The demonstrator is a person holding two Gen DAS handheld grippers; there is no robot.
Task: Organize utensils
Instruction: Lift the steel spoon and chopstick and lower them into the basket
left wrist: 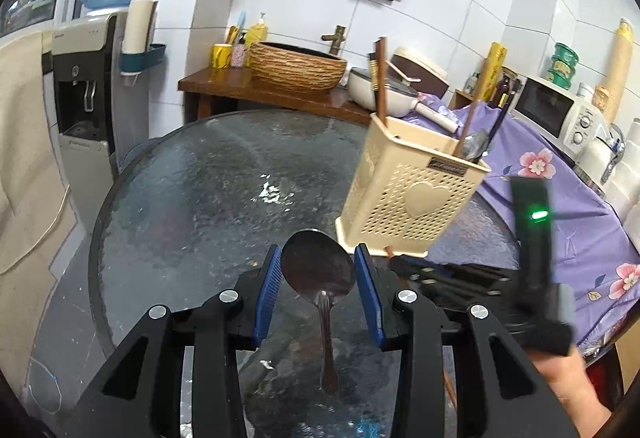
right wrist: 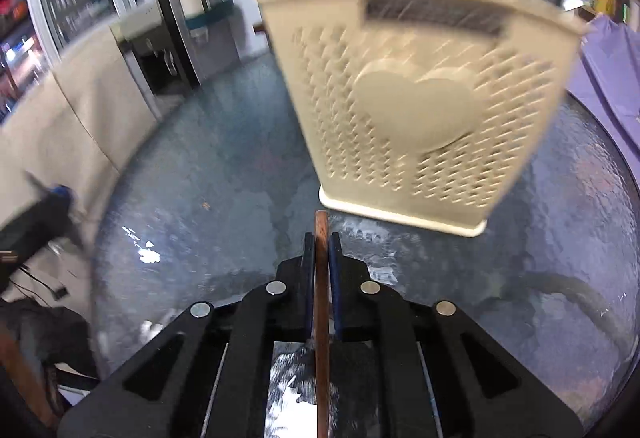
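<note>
A metal spoon (left wrist: pixel 320 278) lies on the round glass table (left wrist: pixel 192 205), its bowl between the blue pads of my left gripper (left wrist: pixel 318 258), which is open around it without touching. A cream perforated utensil holder (left wrist: pixel 412 193) with a heart stands just right of it, holding chopsticks and a spoon. My right gripper (right wrist: pixel 321 242) is shut on a brown chopstick (right wrist: pixel 321 278), its tip pointing at the base of the holder (right wrist: pixel 416 109) close ahead. The right gripper also shows in the left wrist view (left wrist: pixel 452 278), low beside the holder.
A purple floral cloth (left wrist: pixel 560 197) covers the counter right of the table, with a microwave (left wrist: pixel 560 113) and a pan (left wrist: pixel 384 89). A woven basin (left wrist: pixel 298 67) sits on a wooden stand behind. A water dispenser (left wrist: pixel 84 85) stands at left.
</note>
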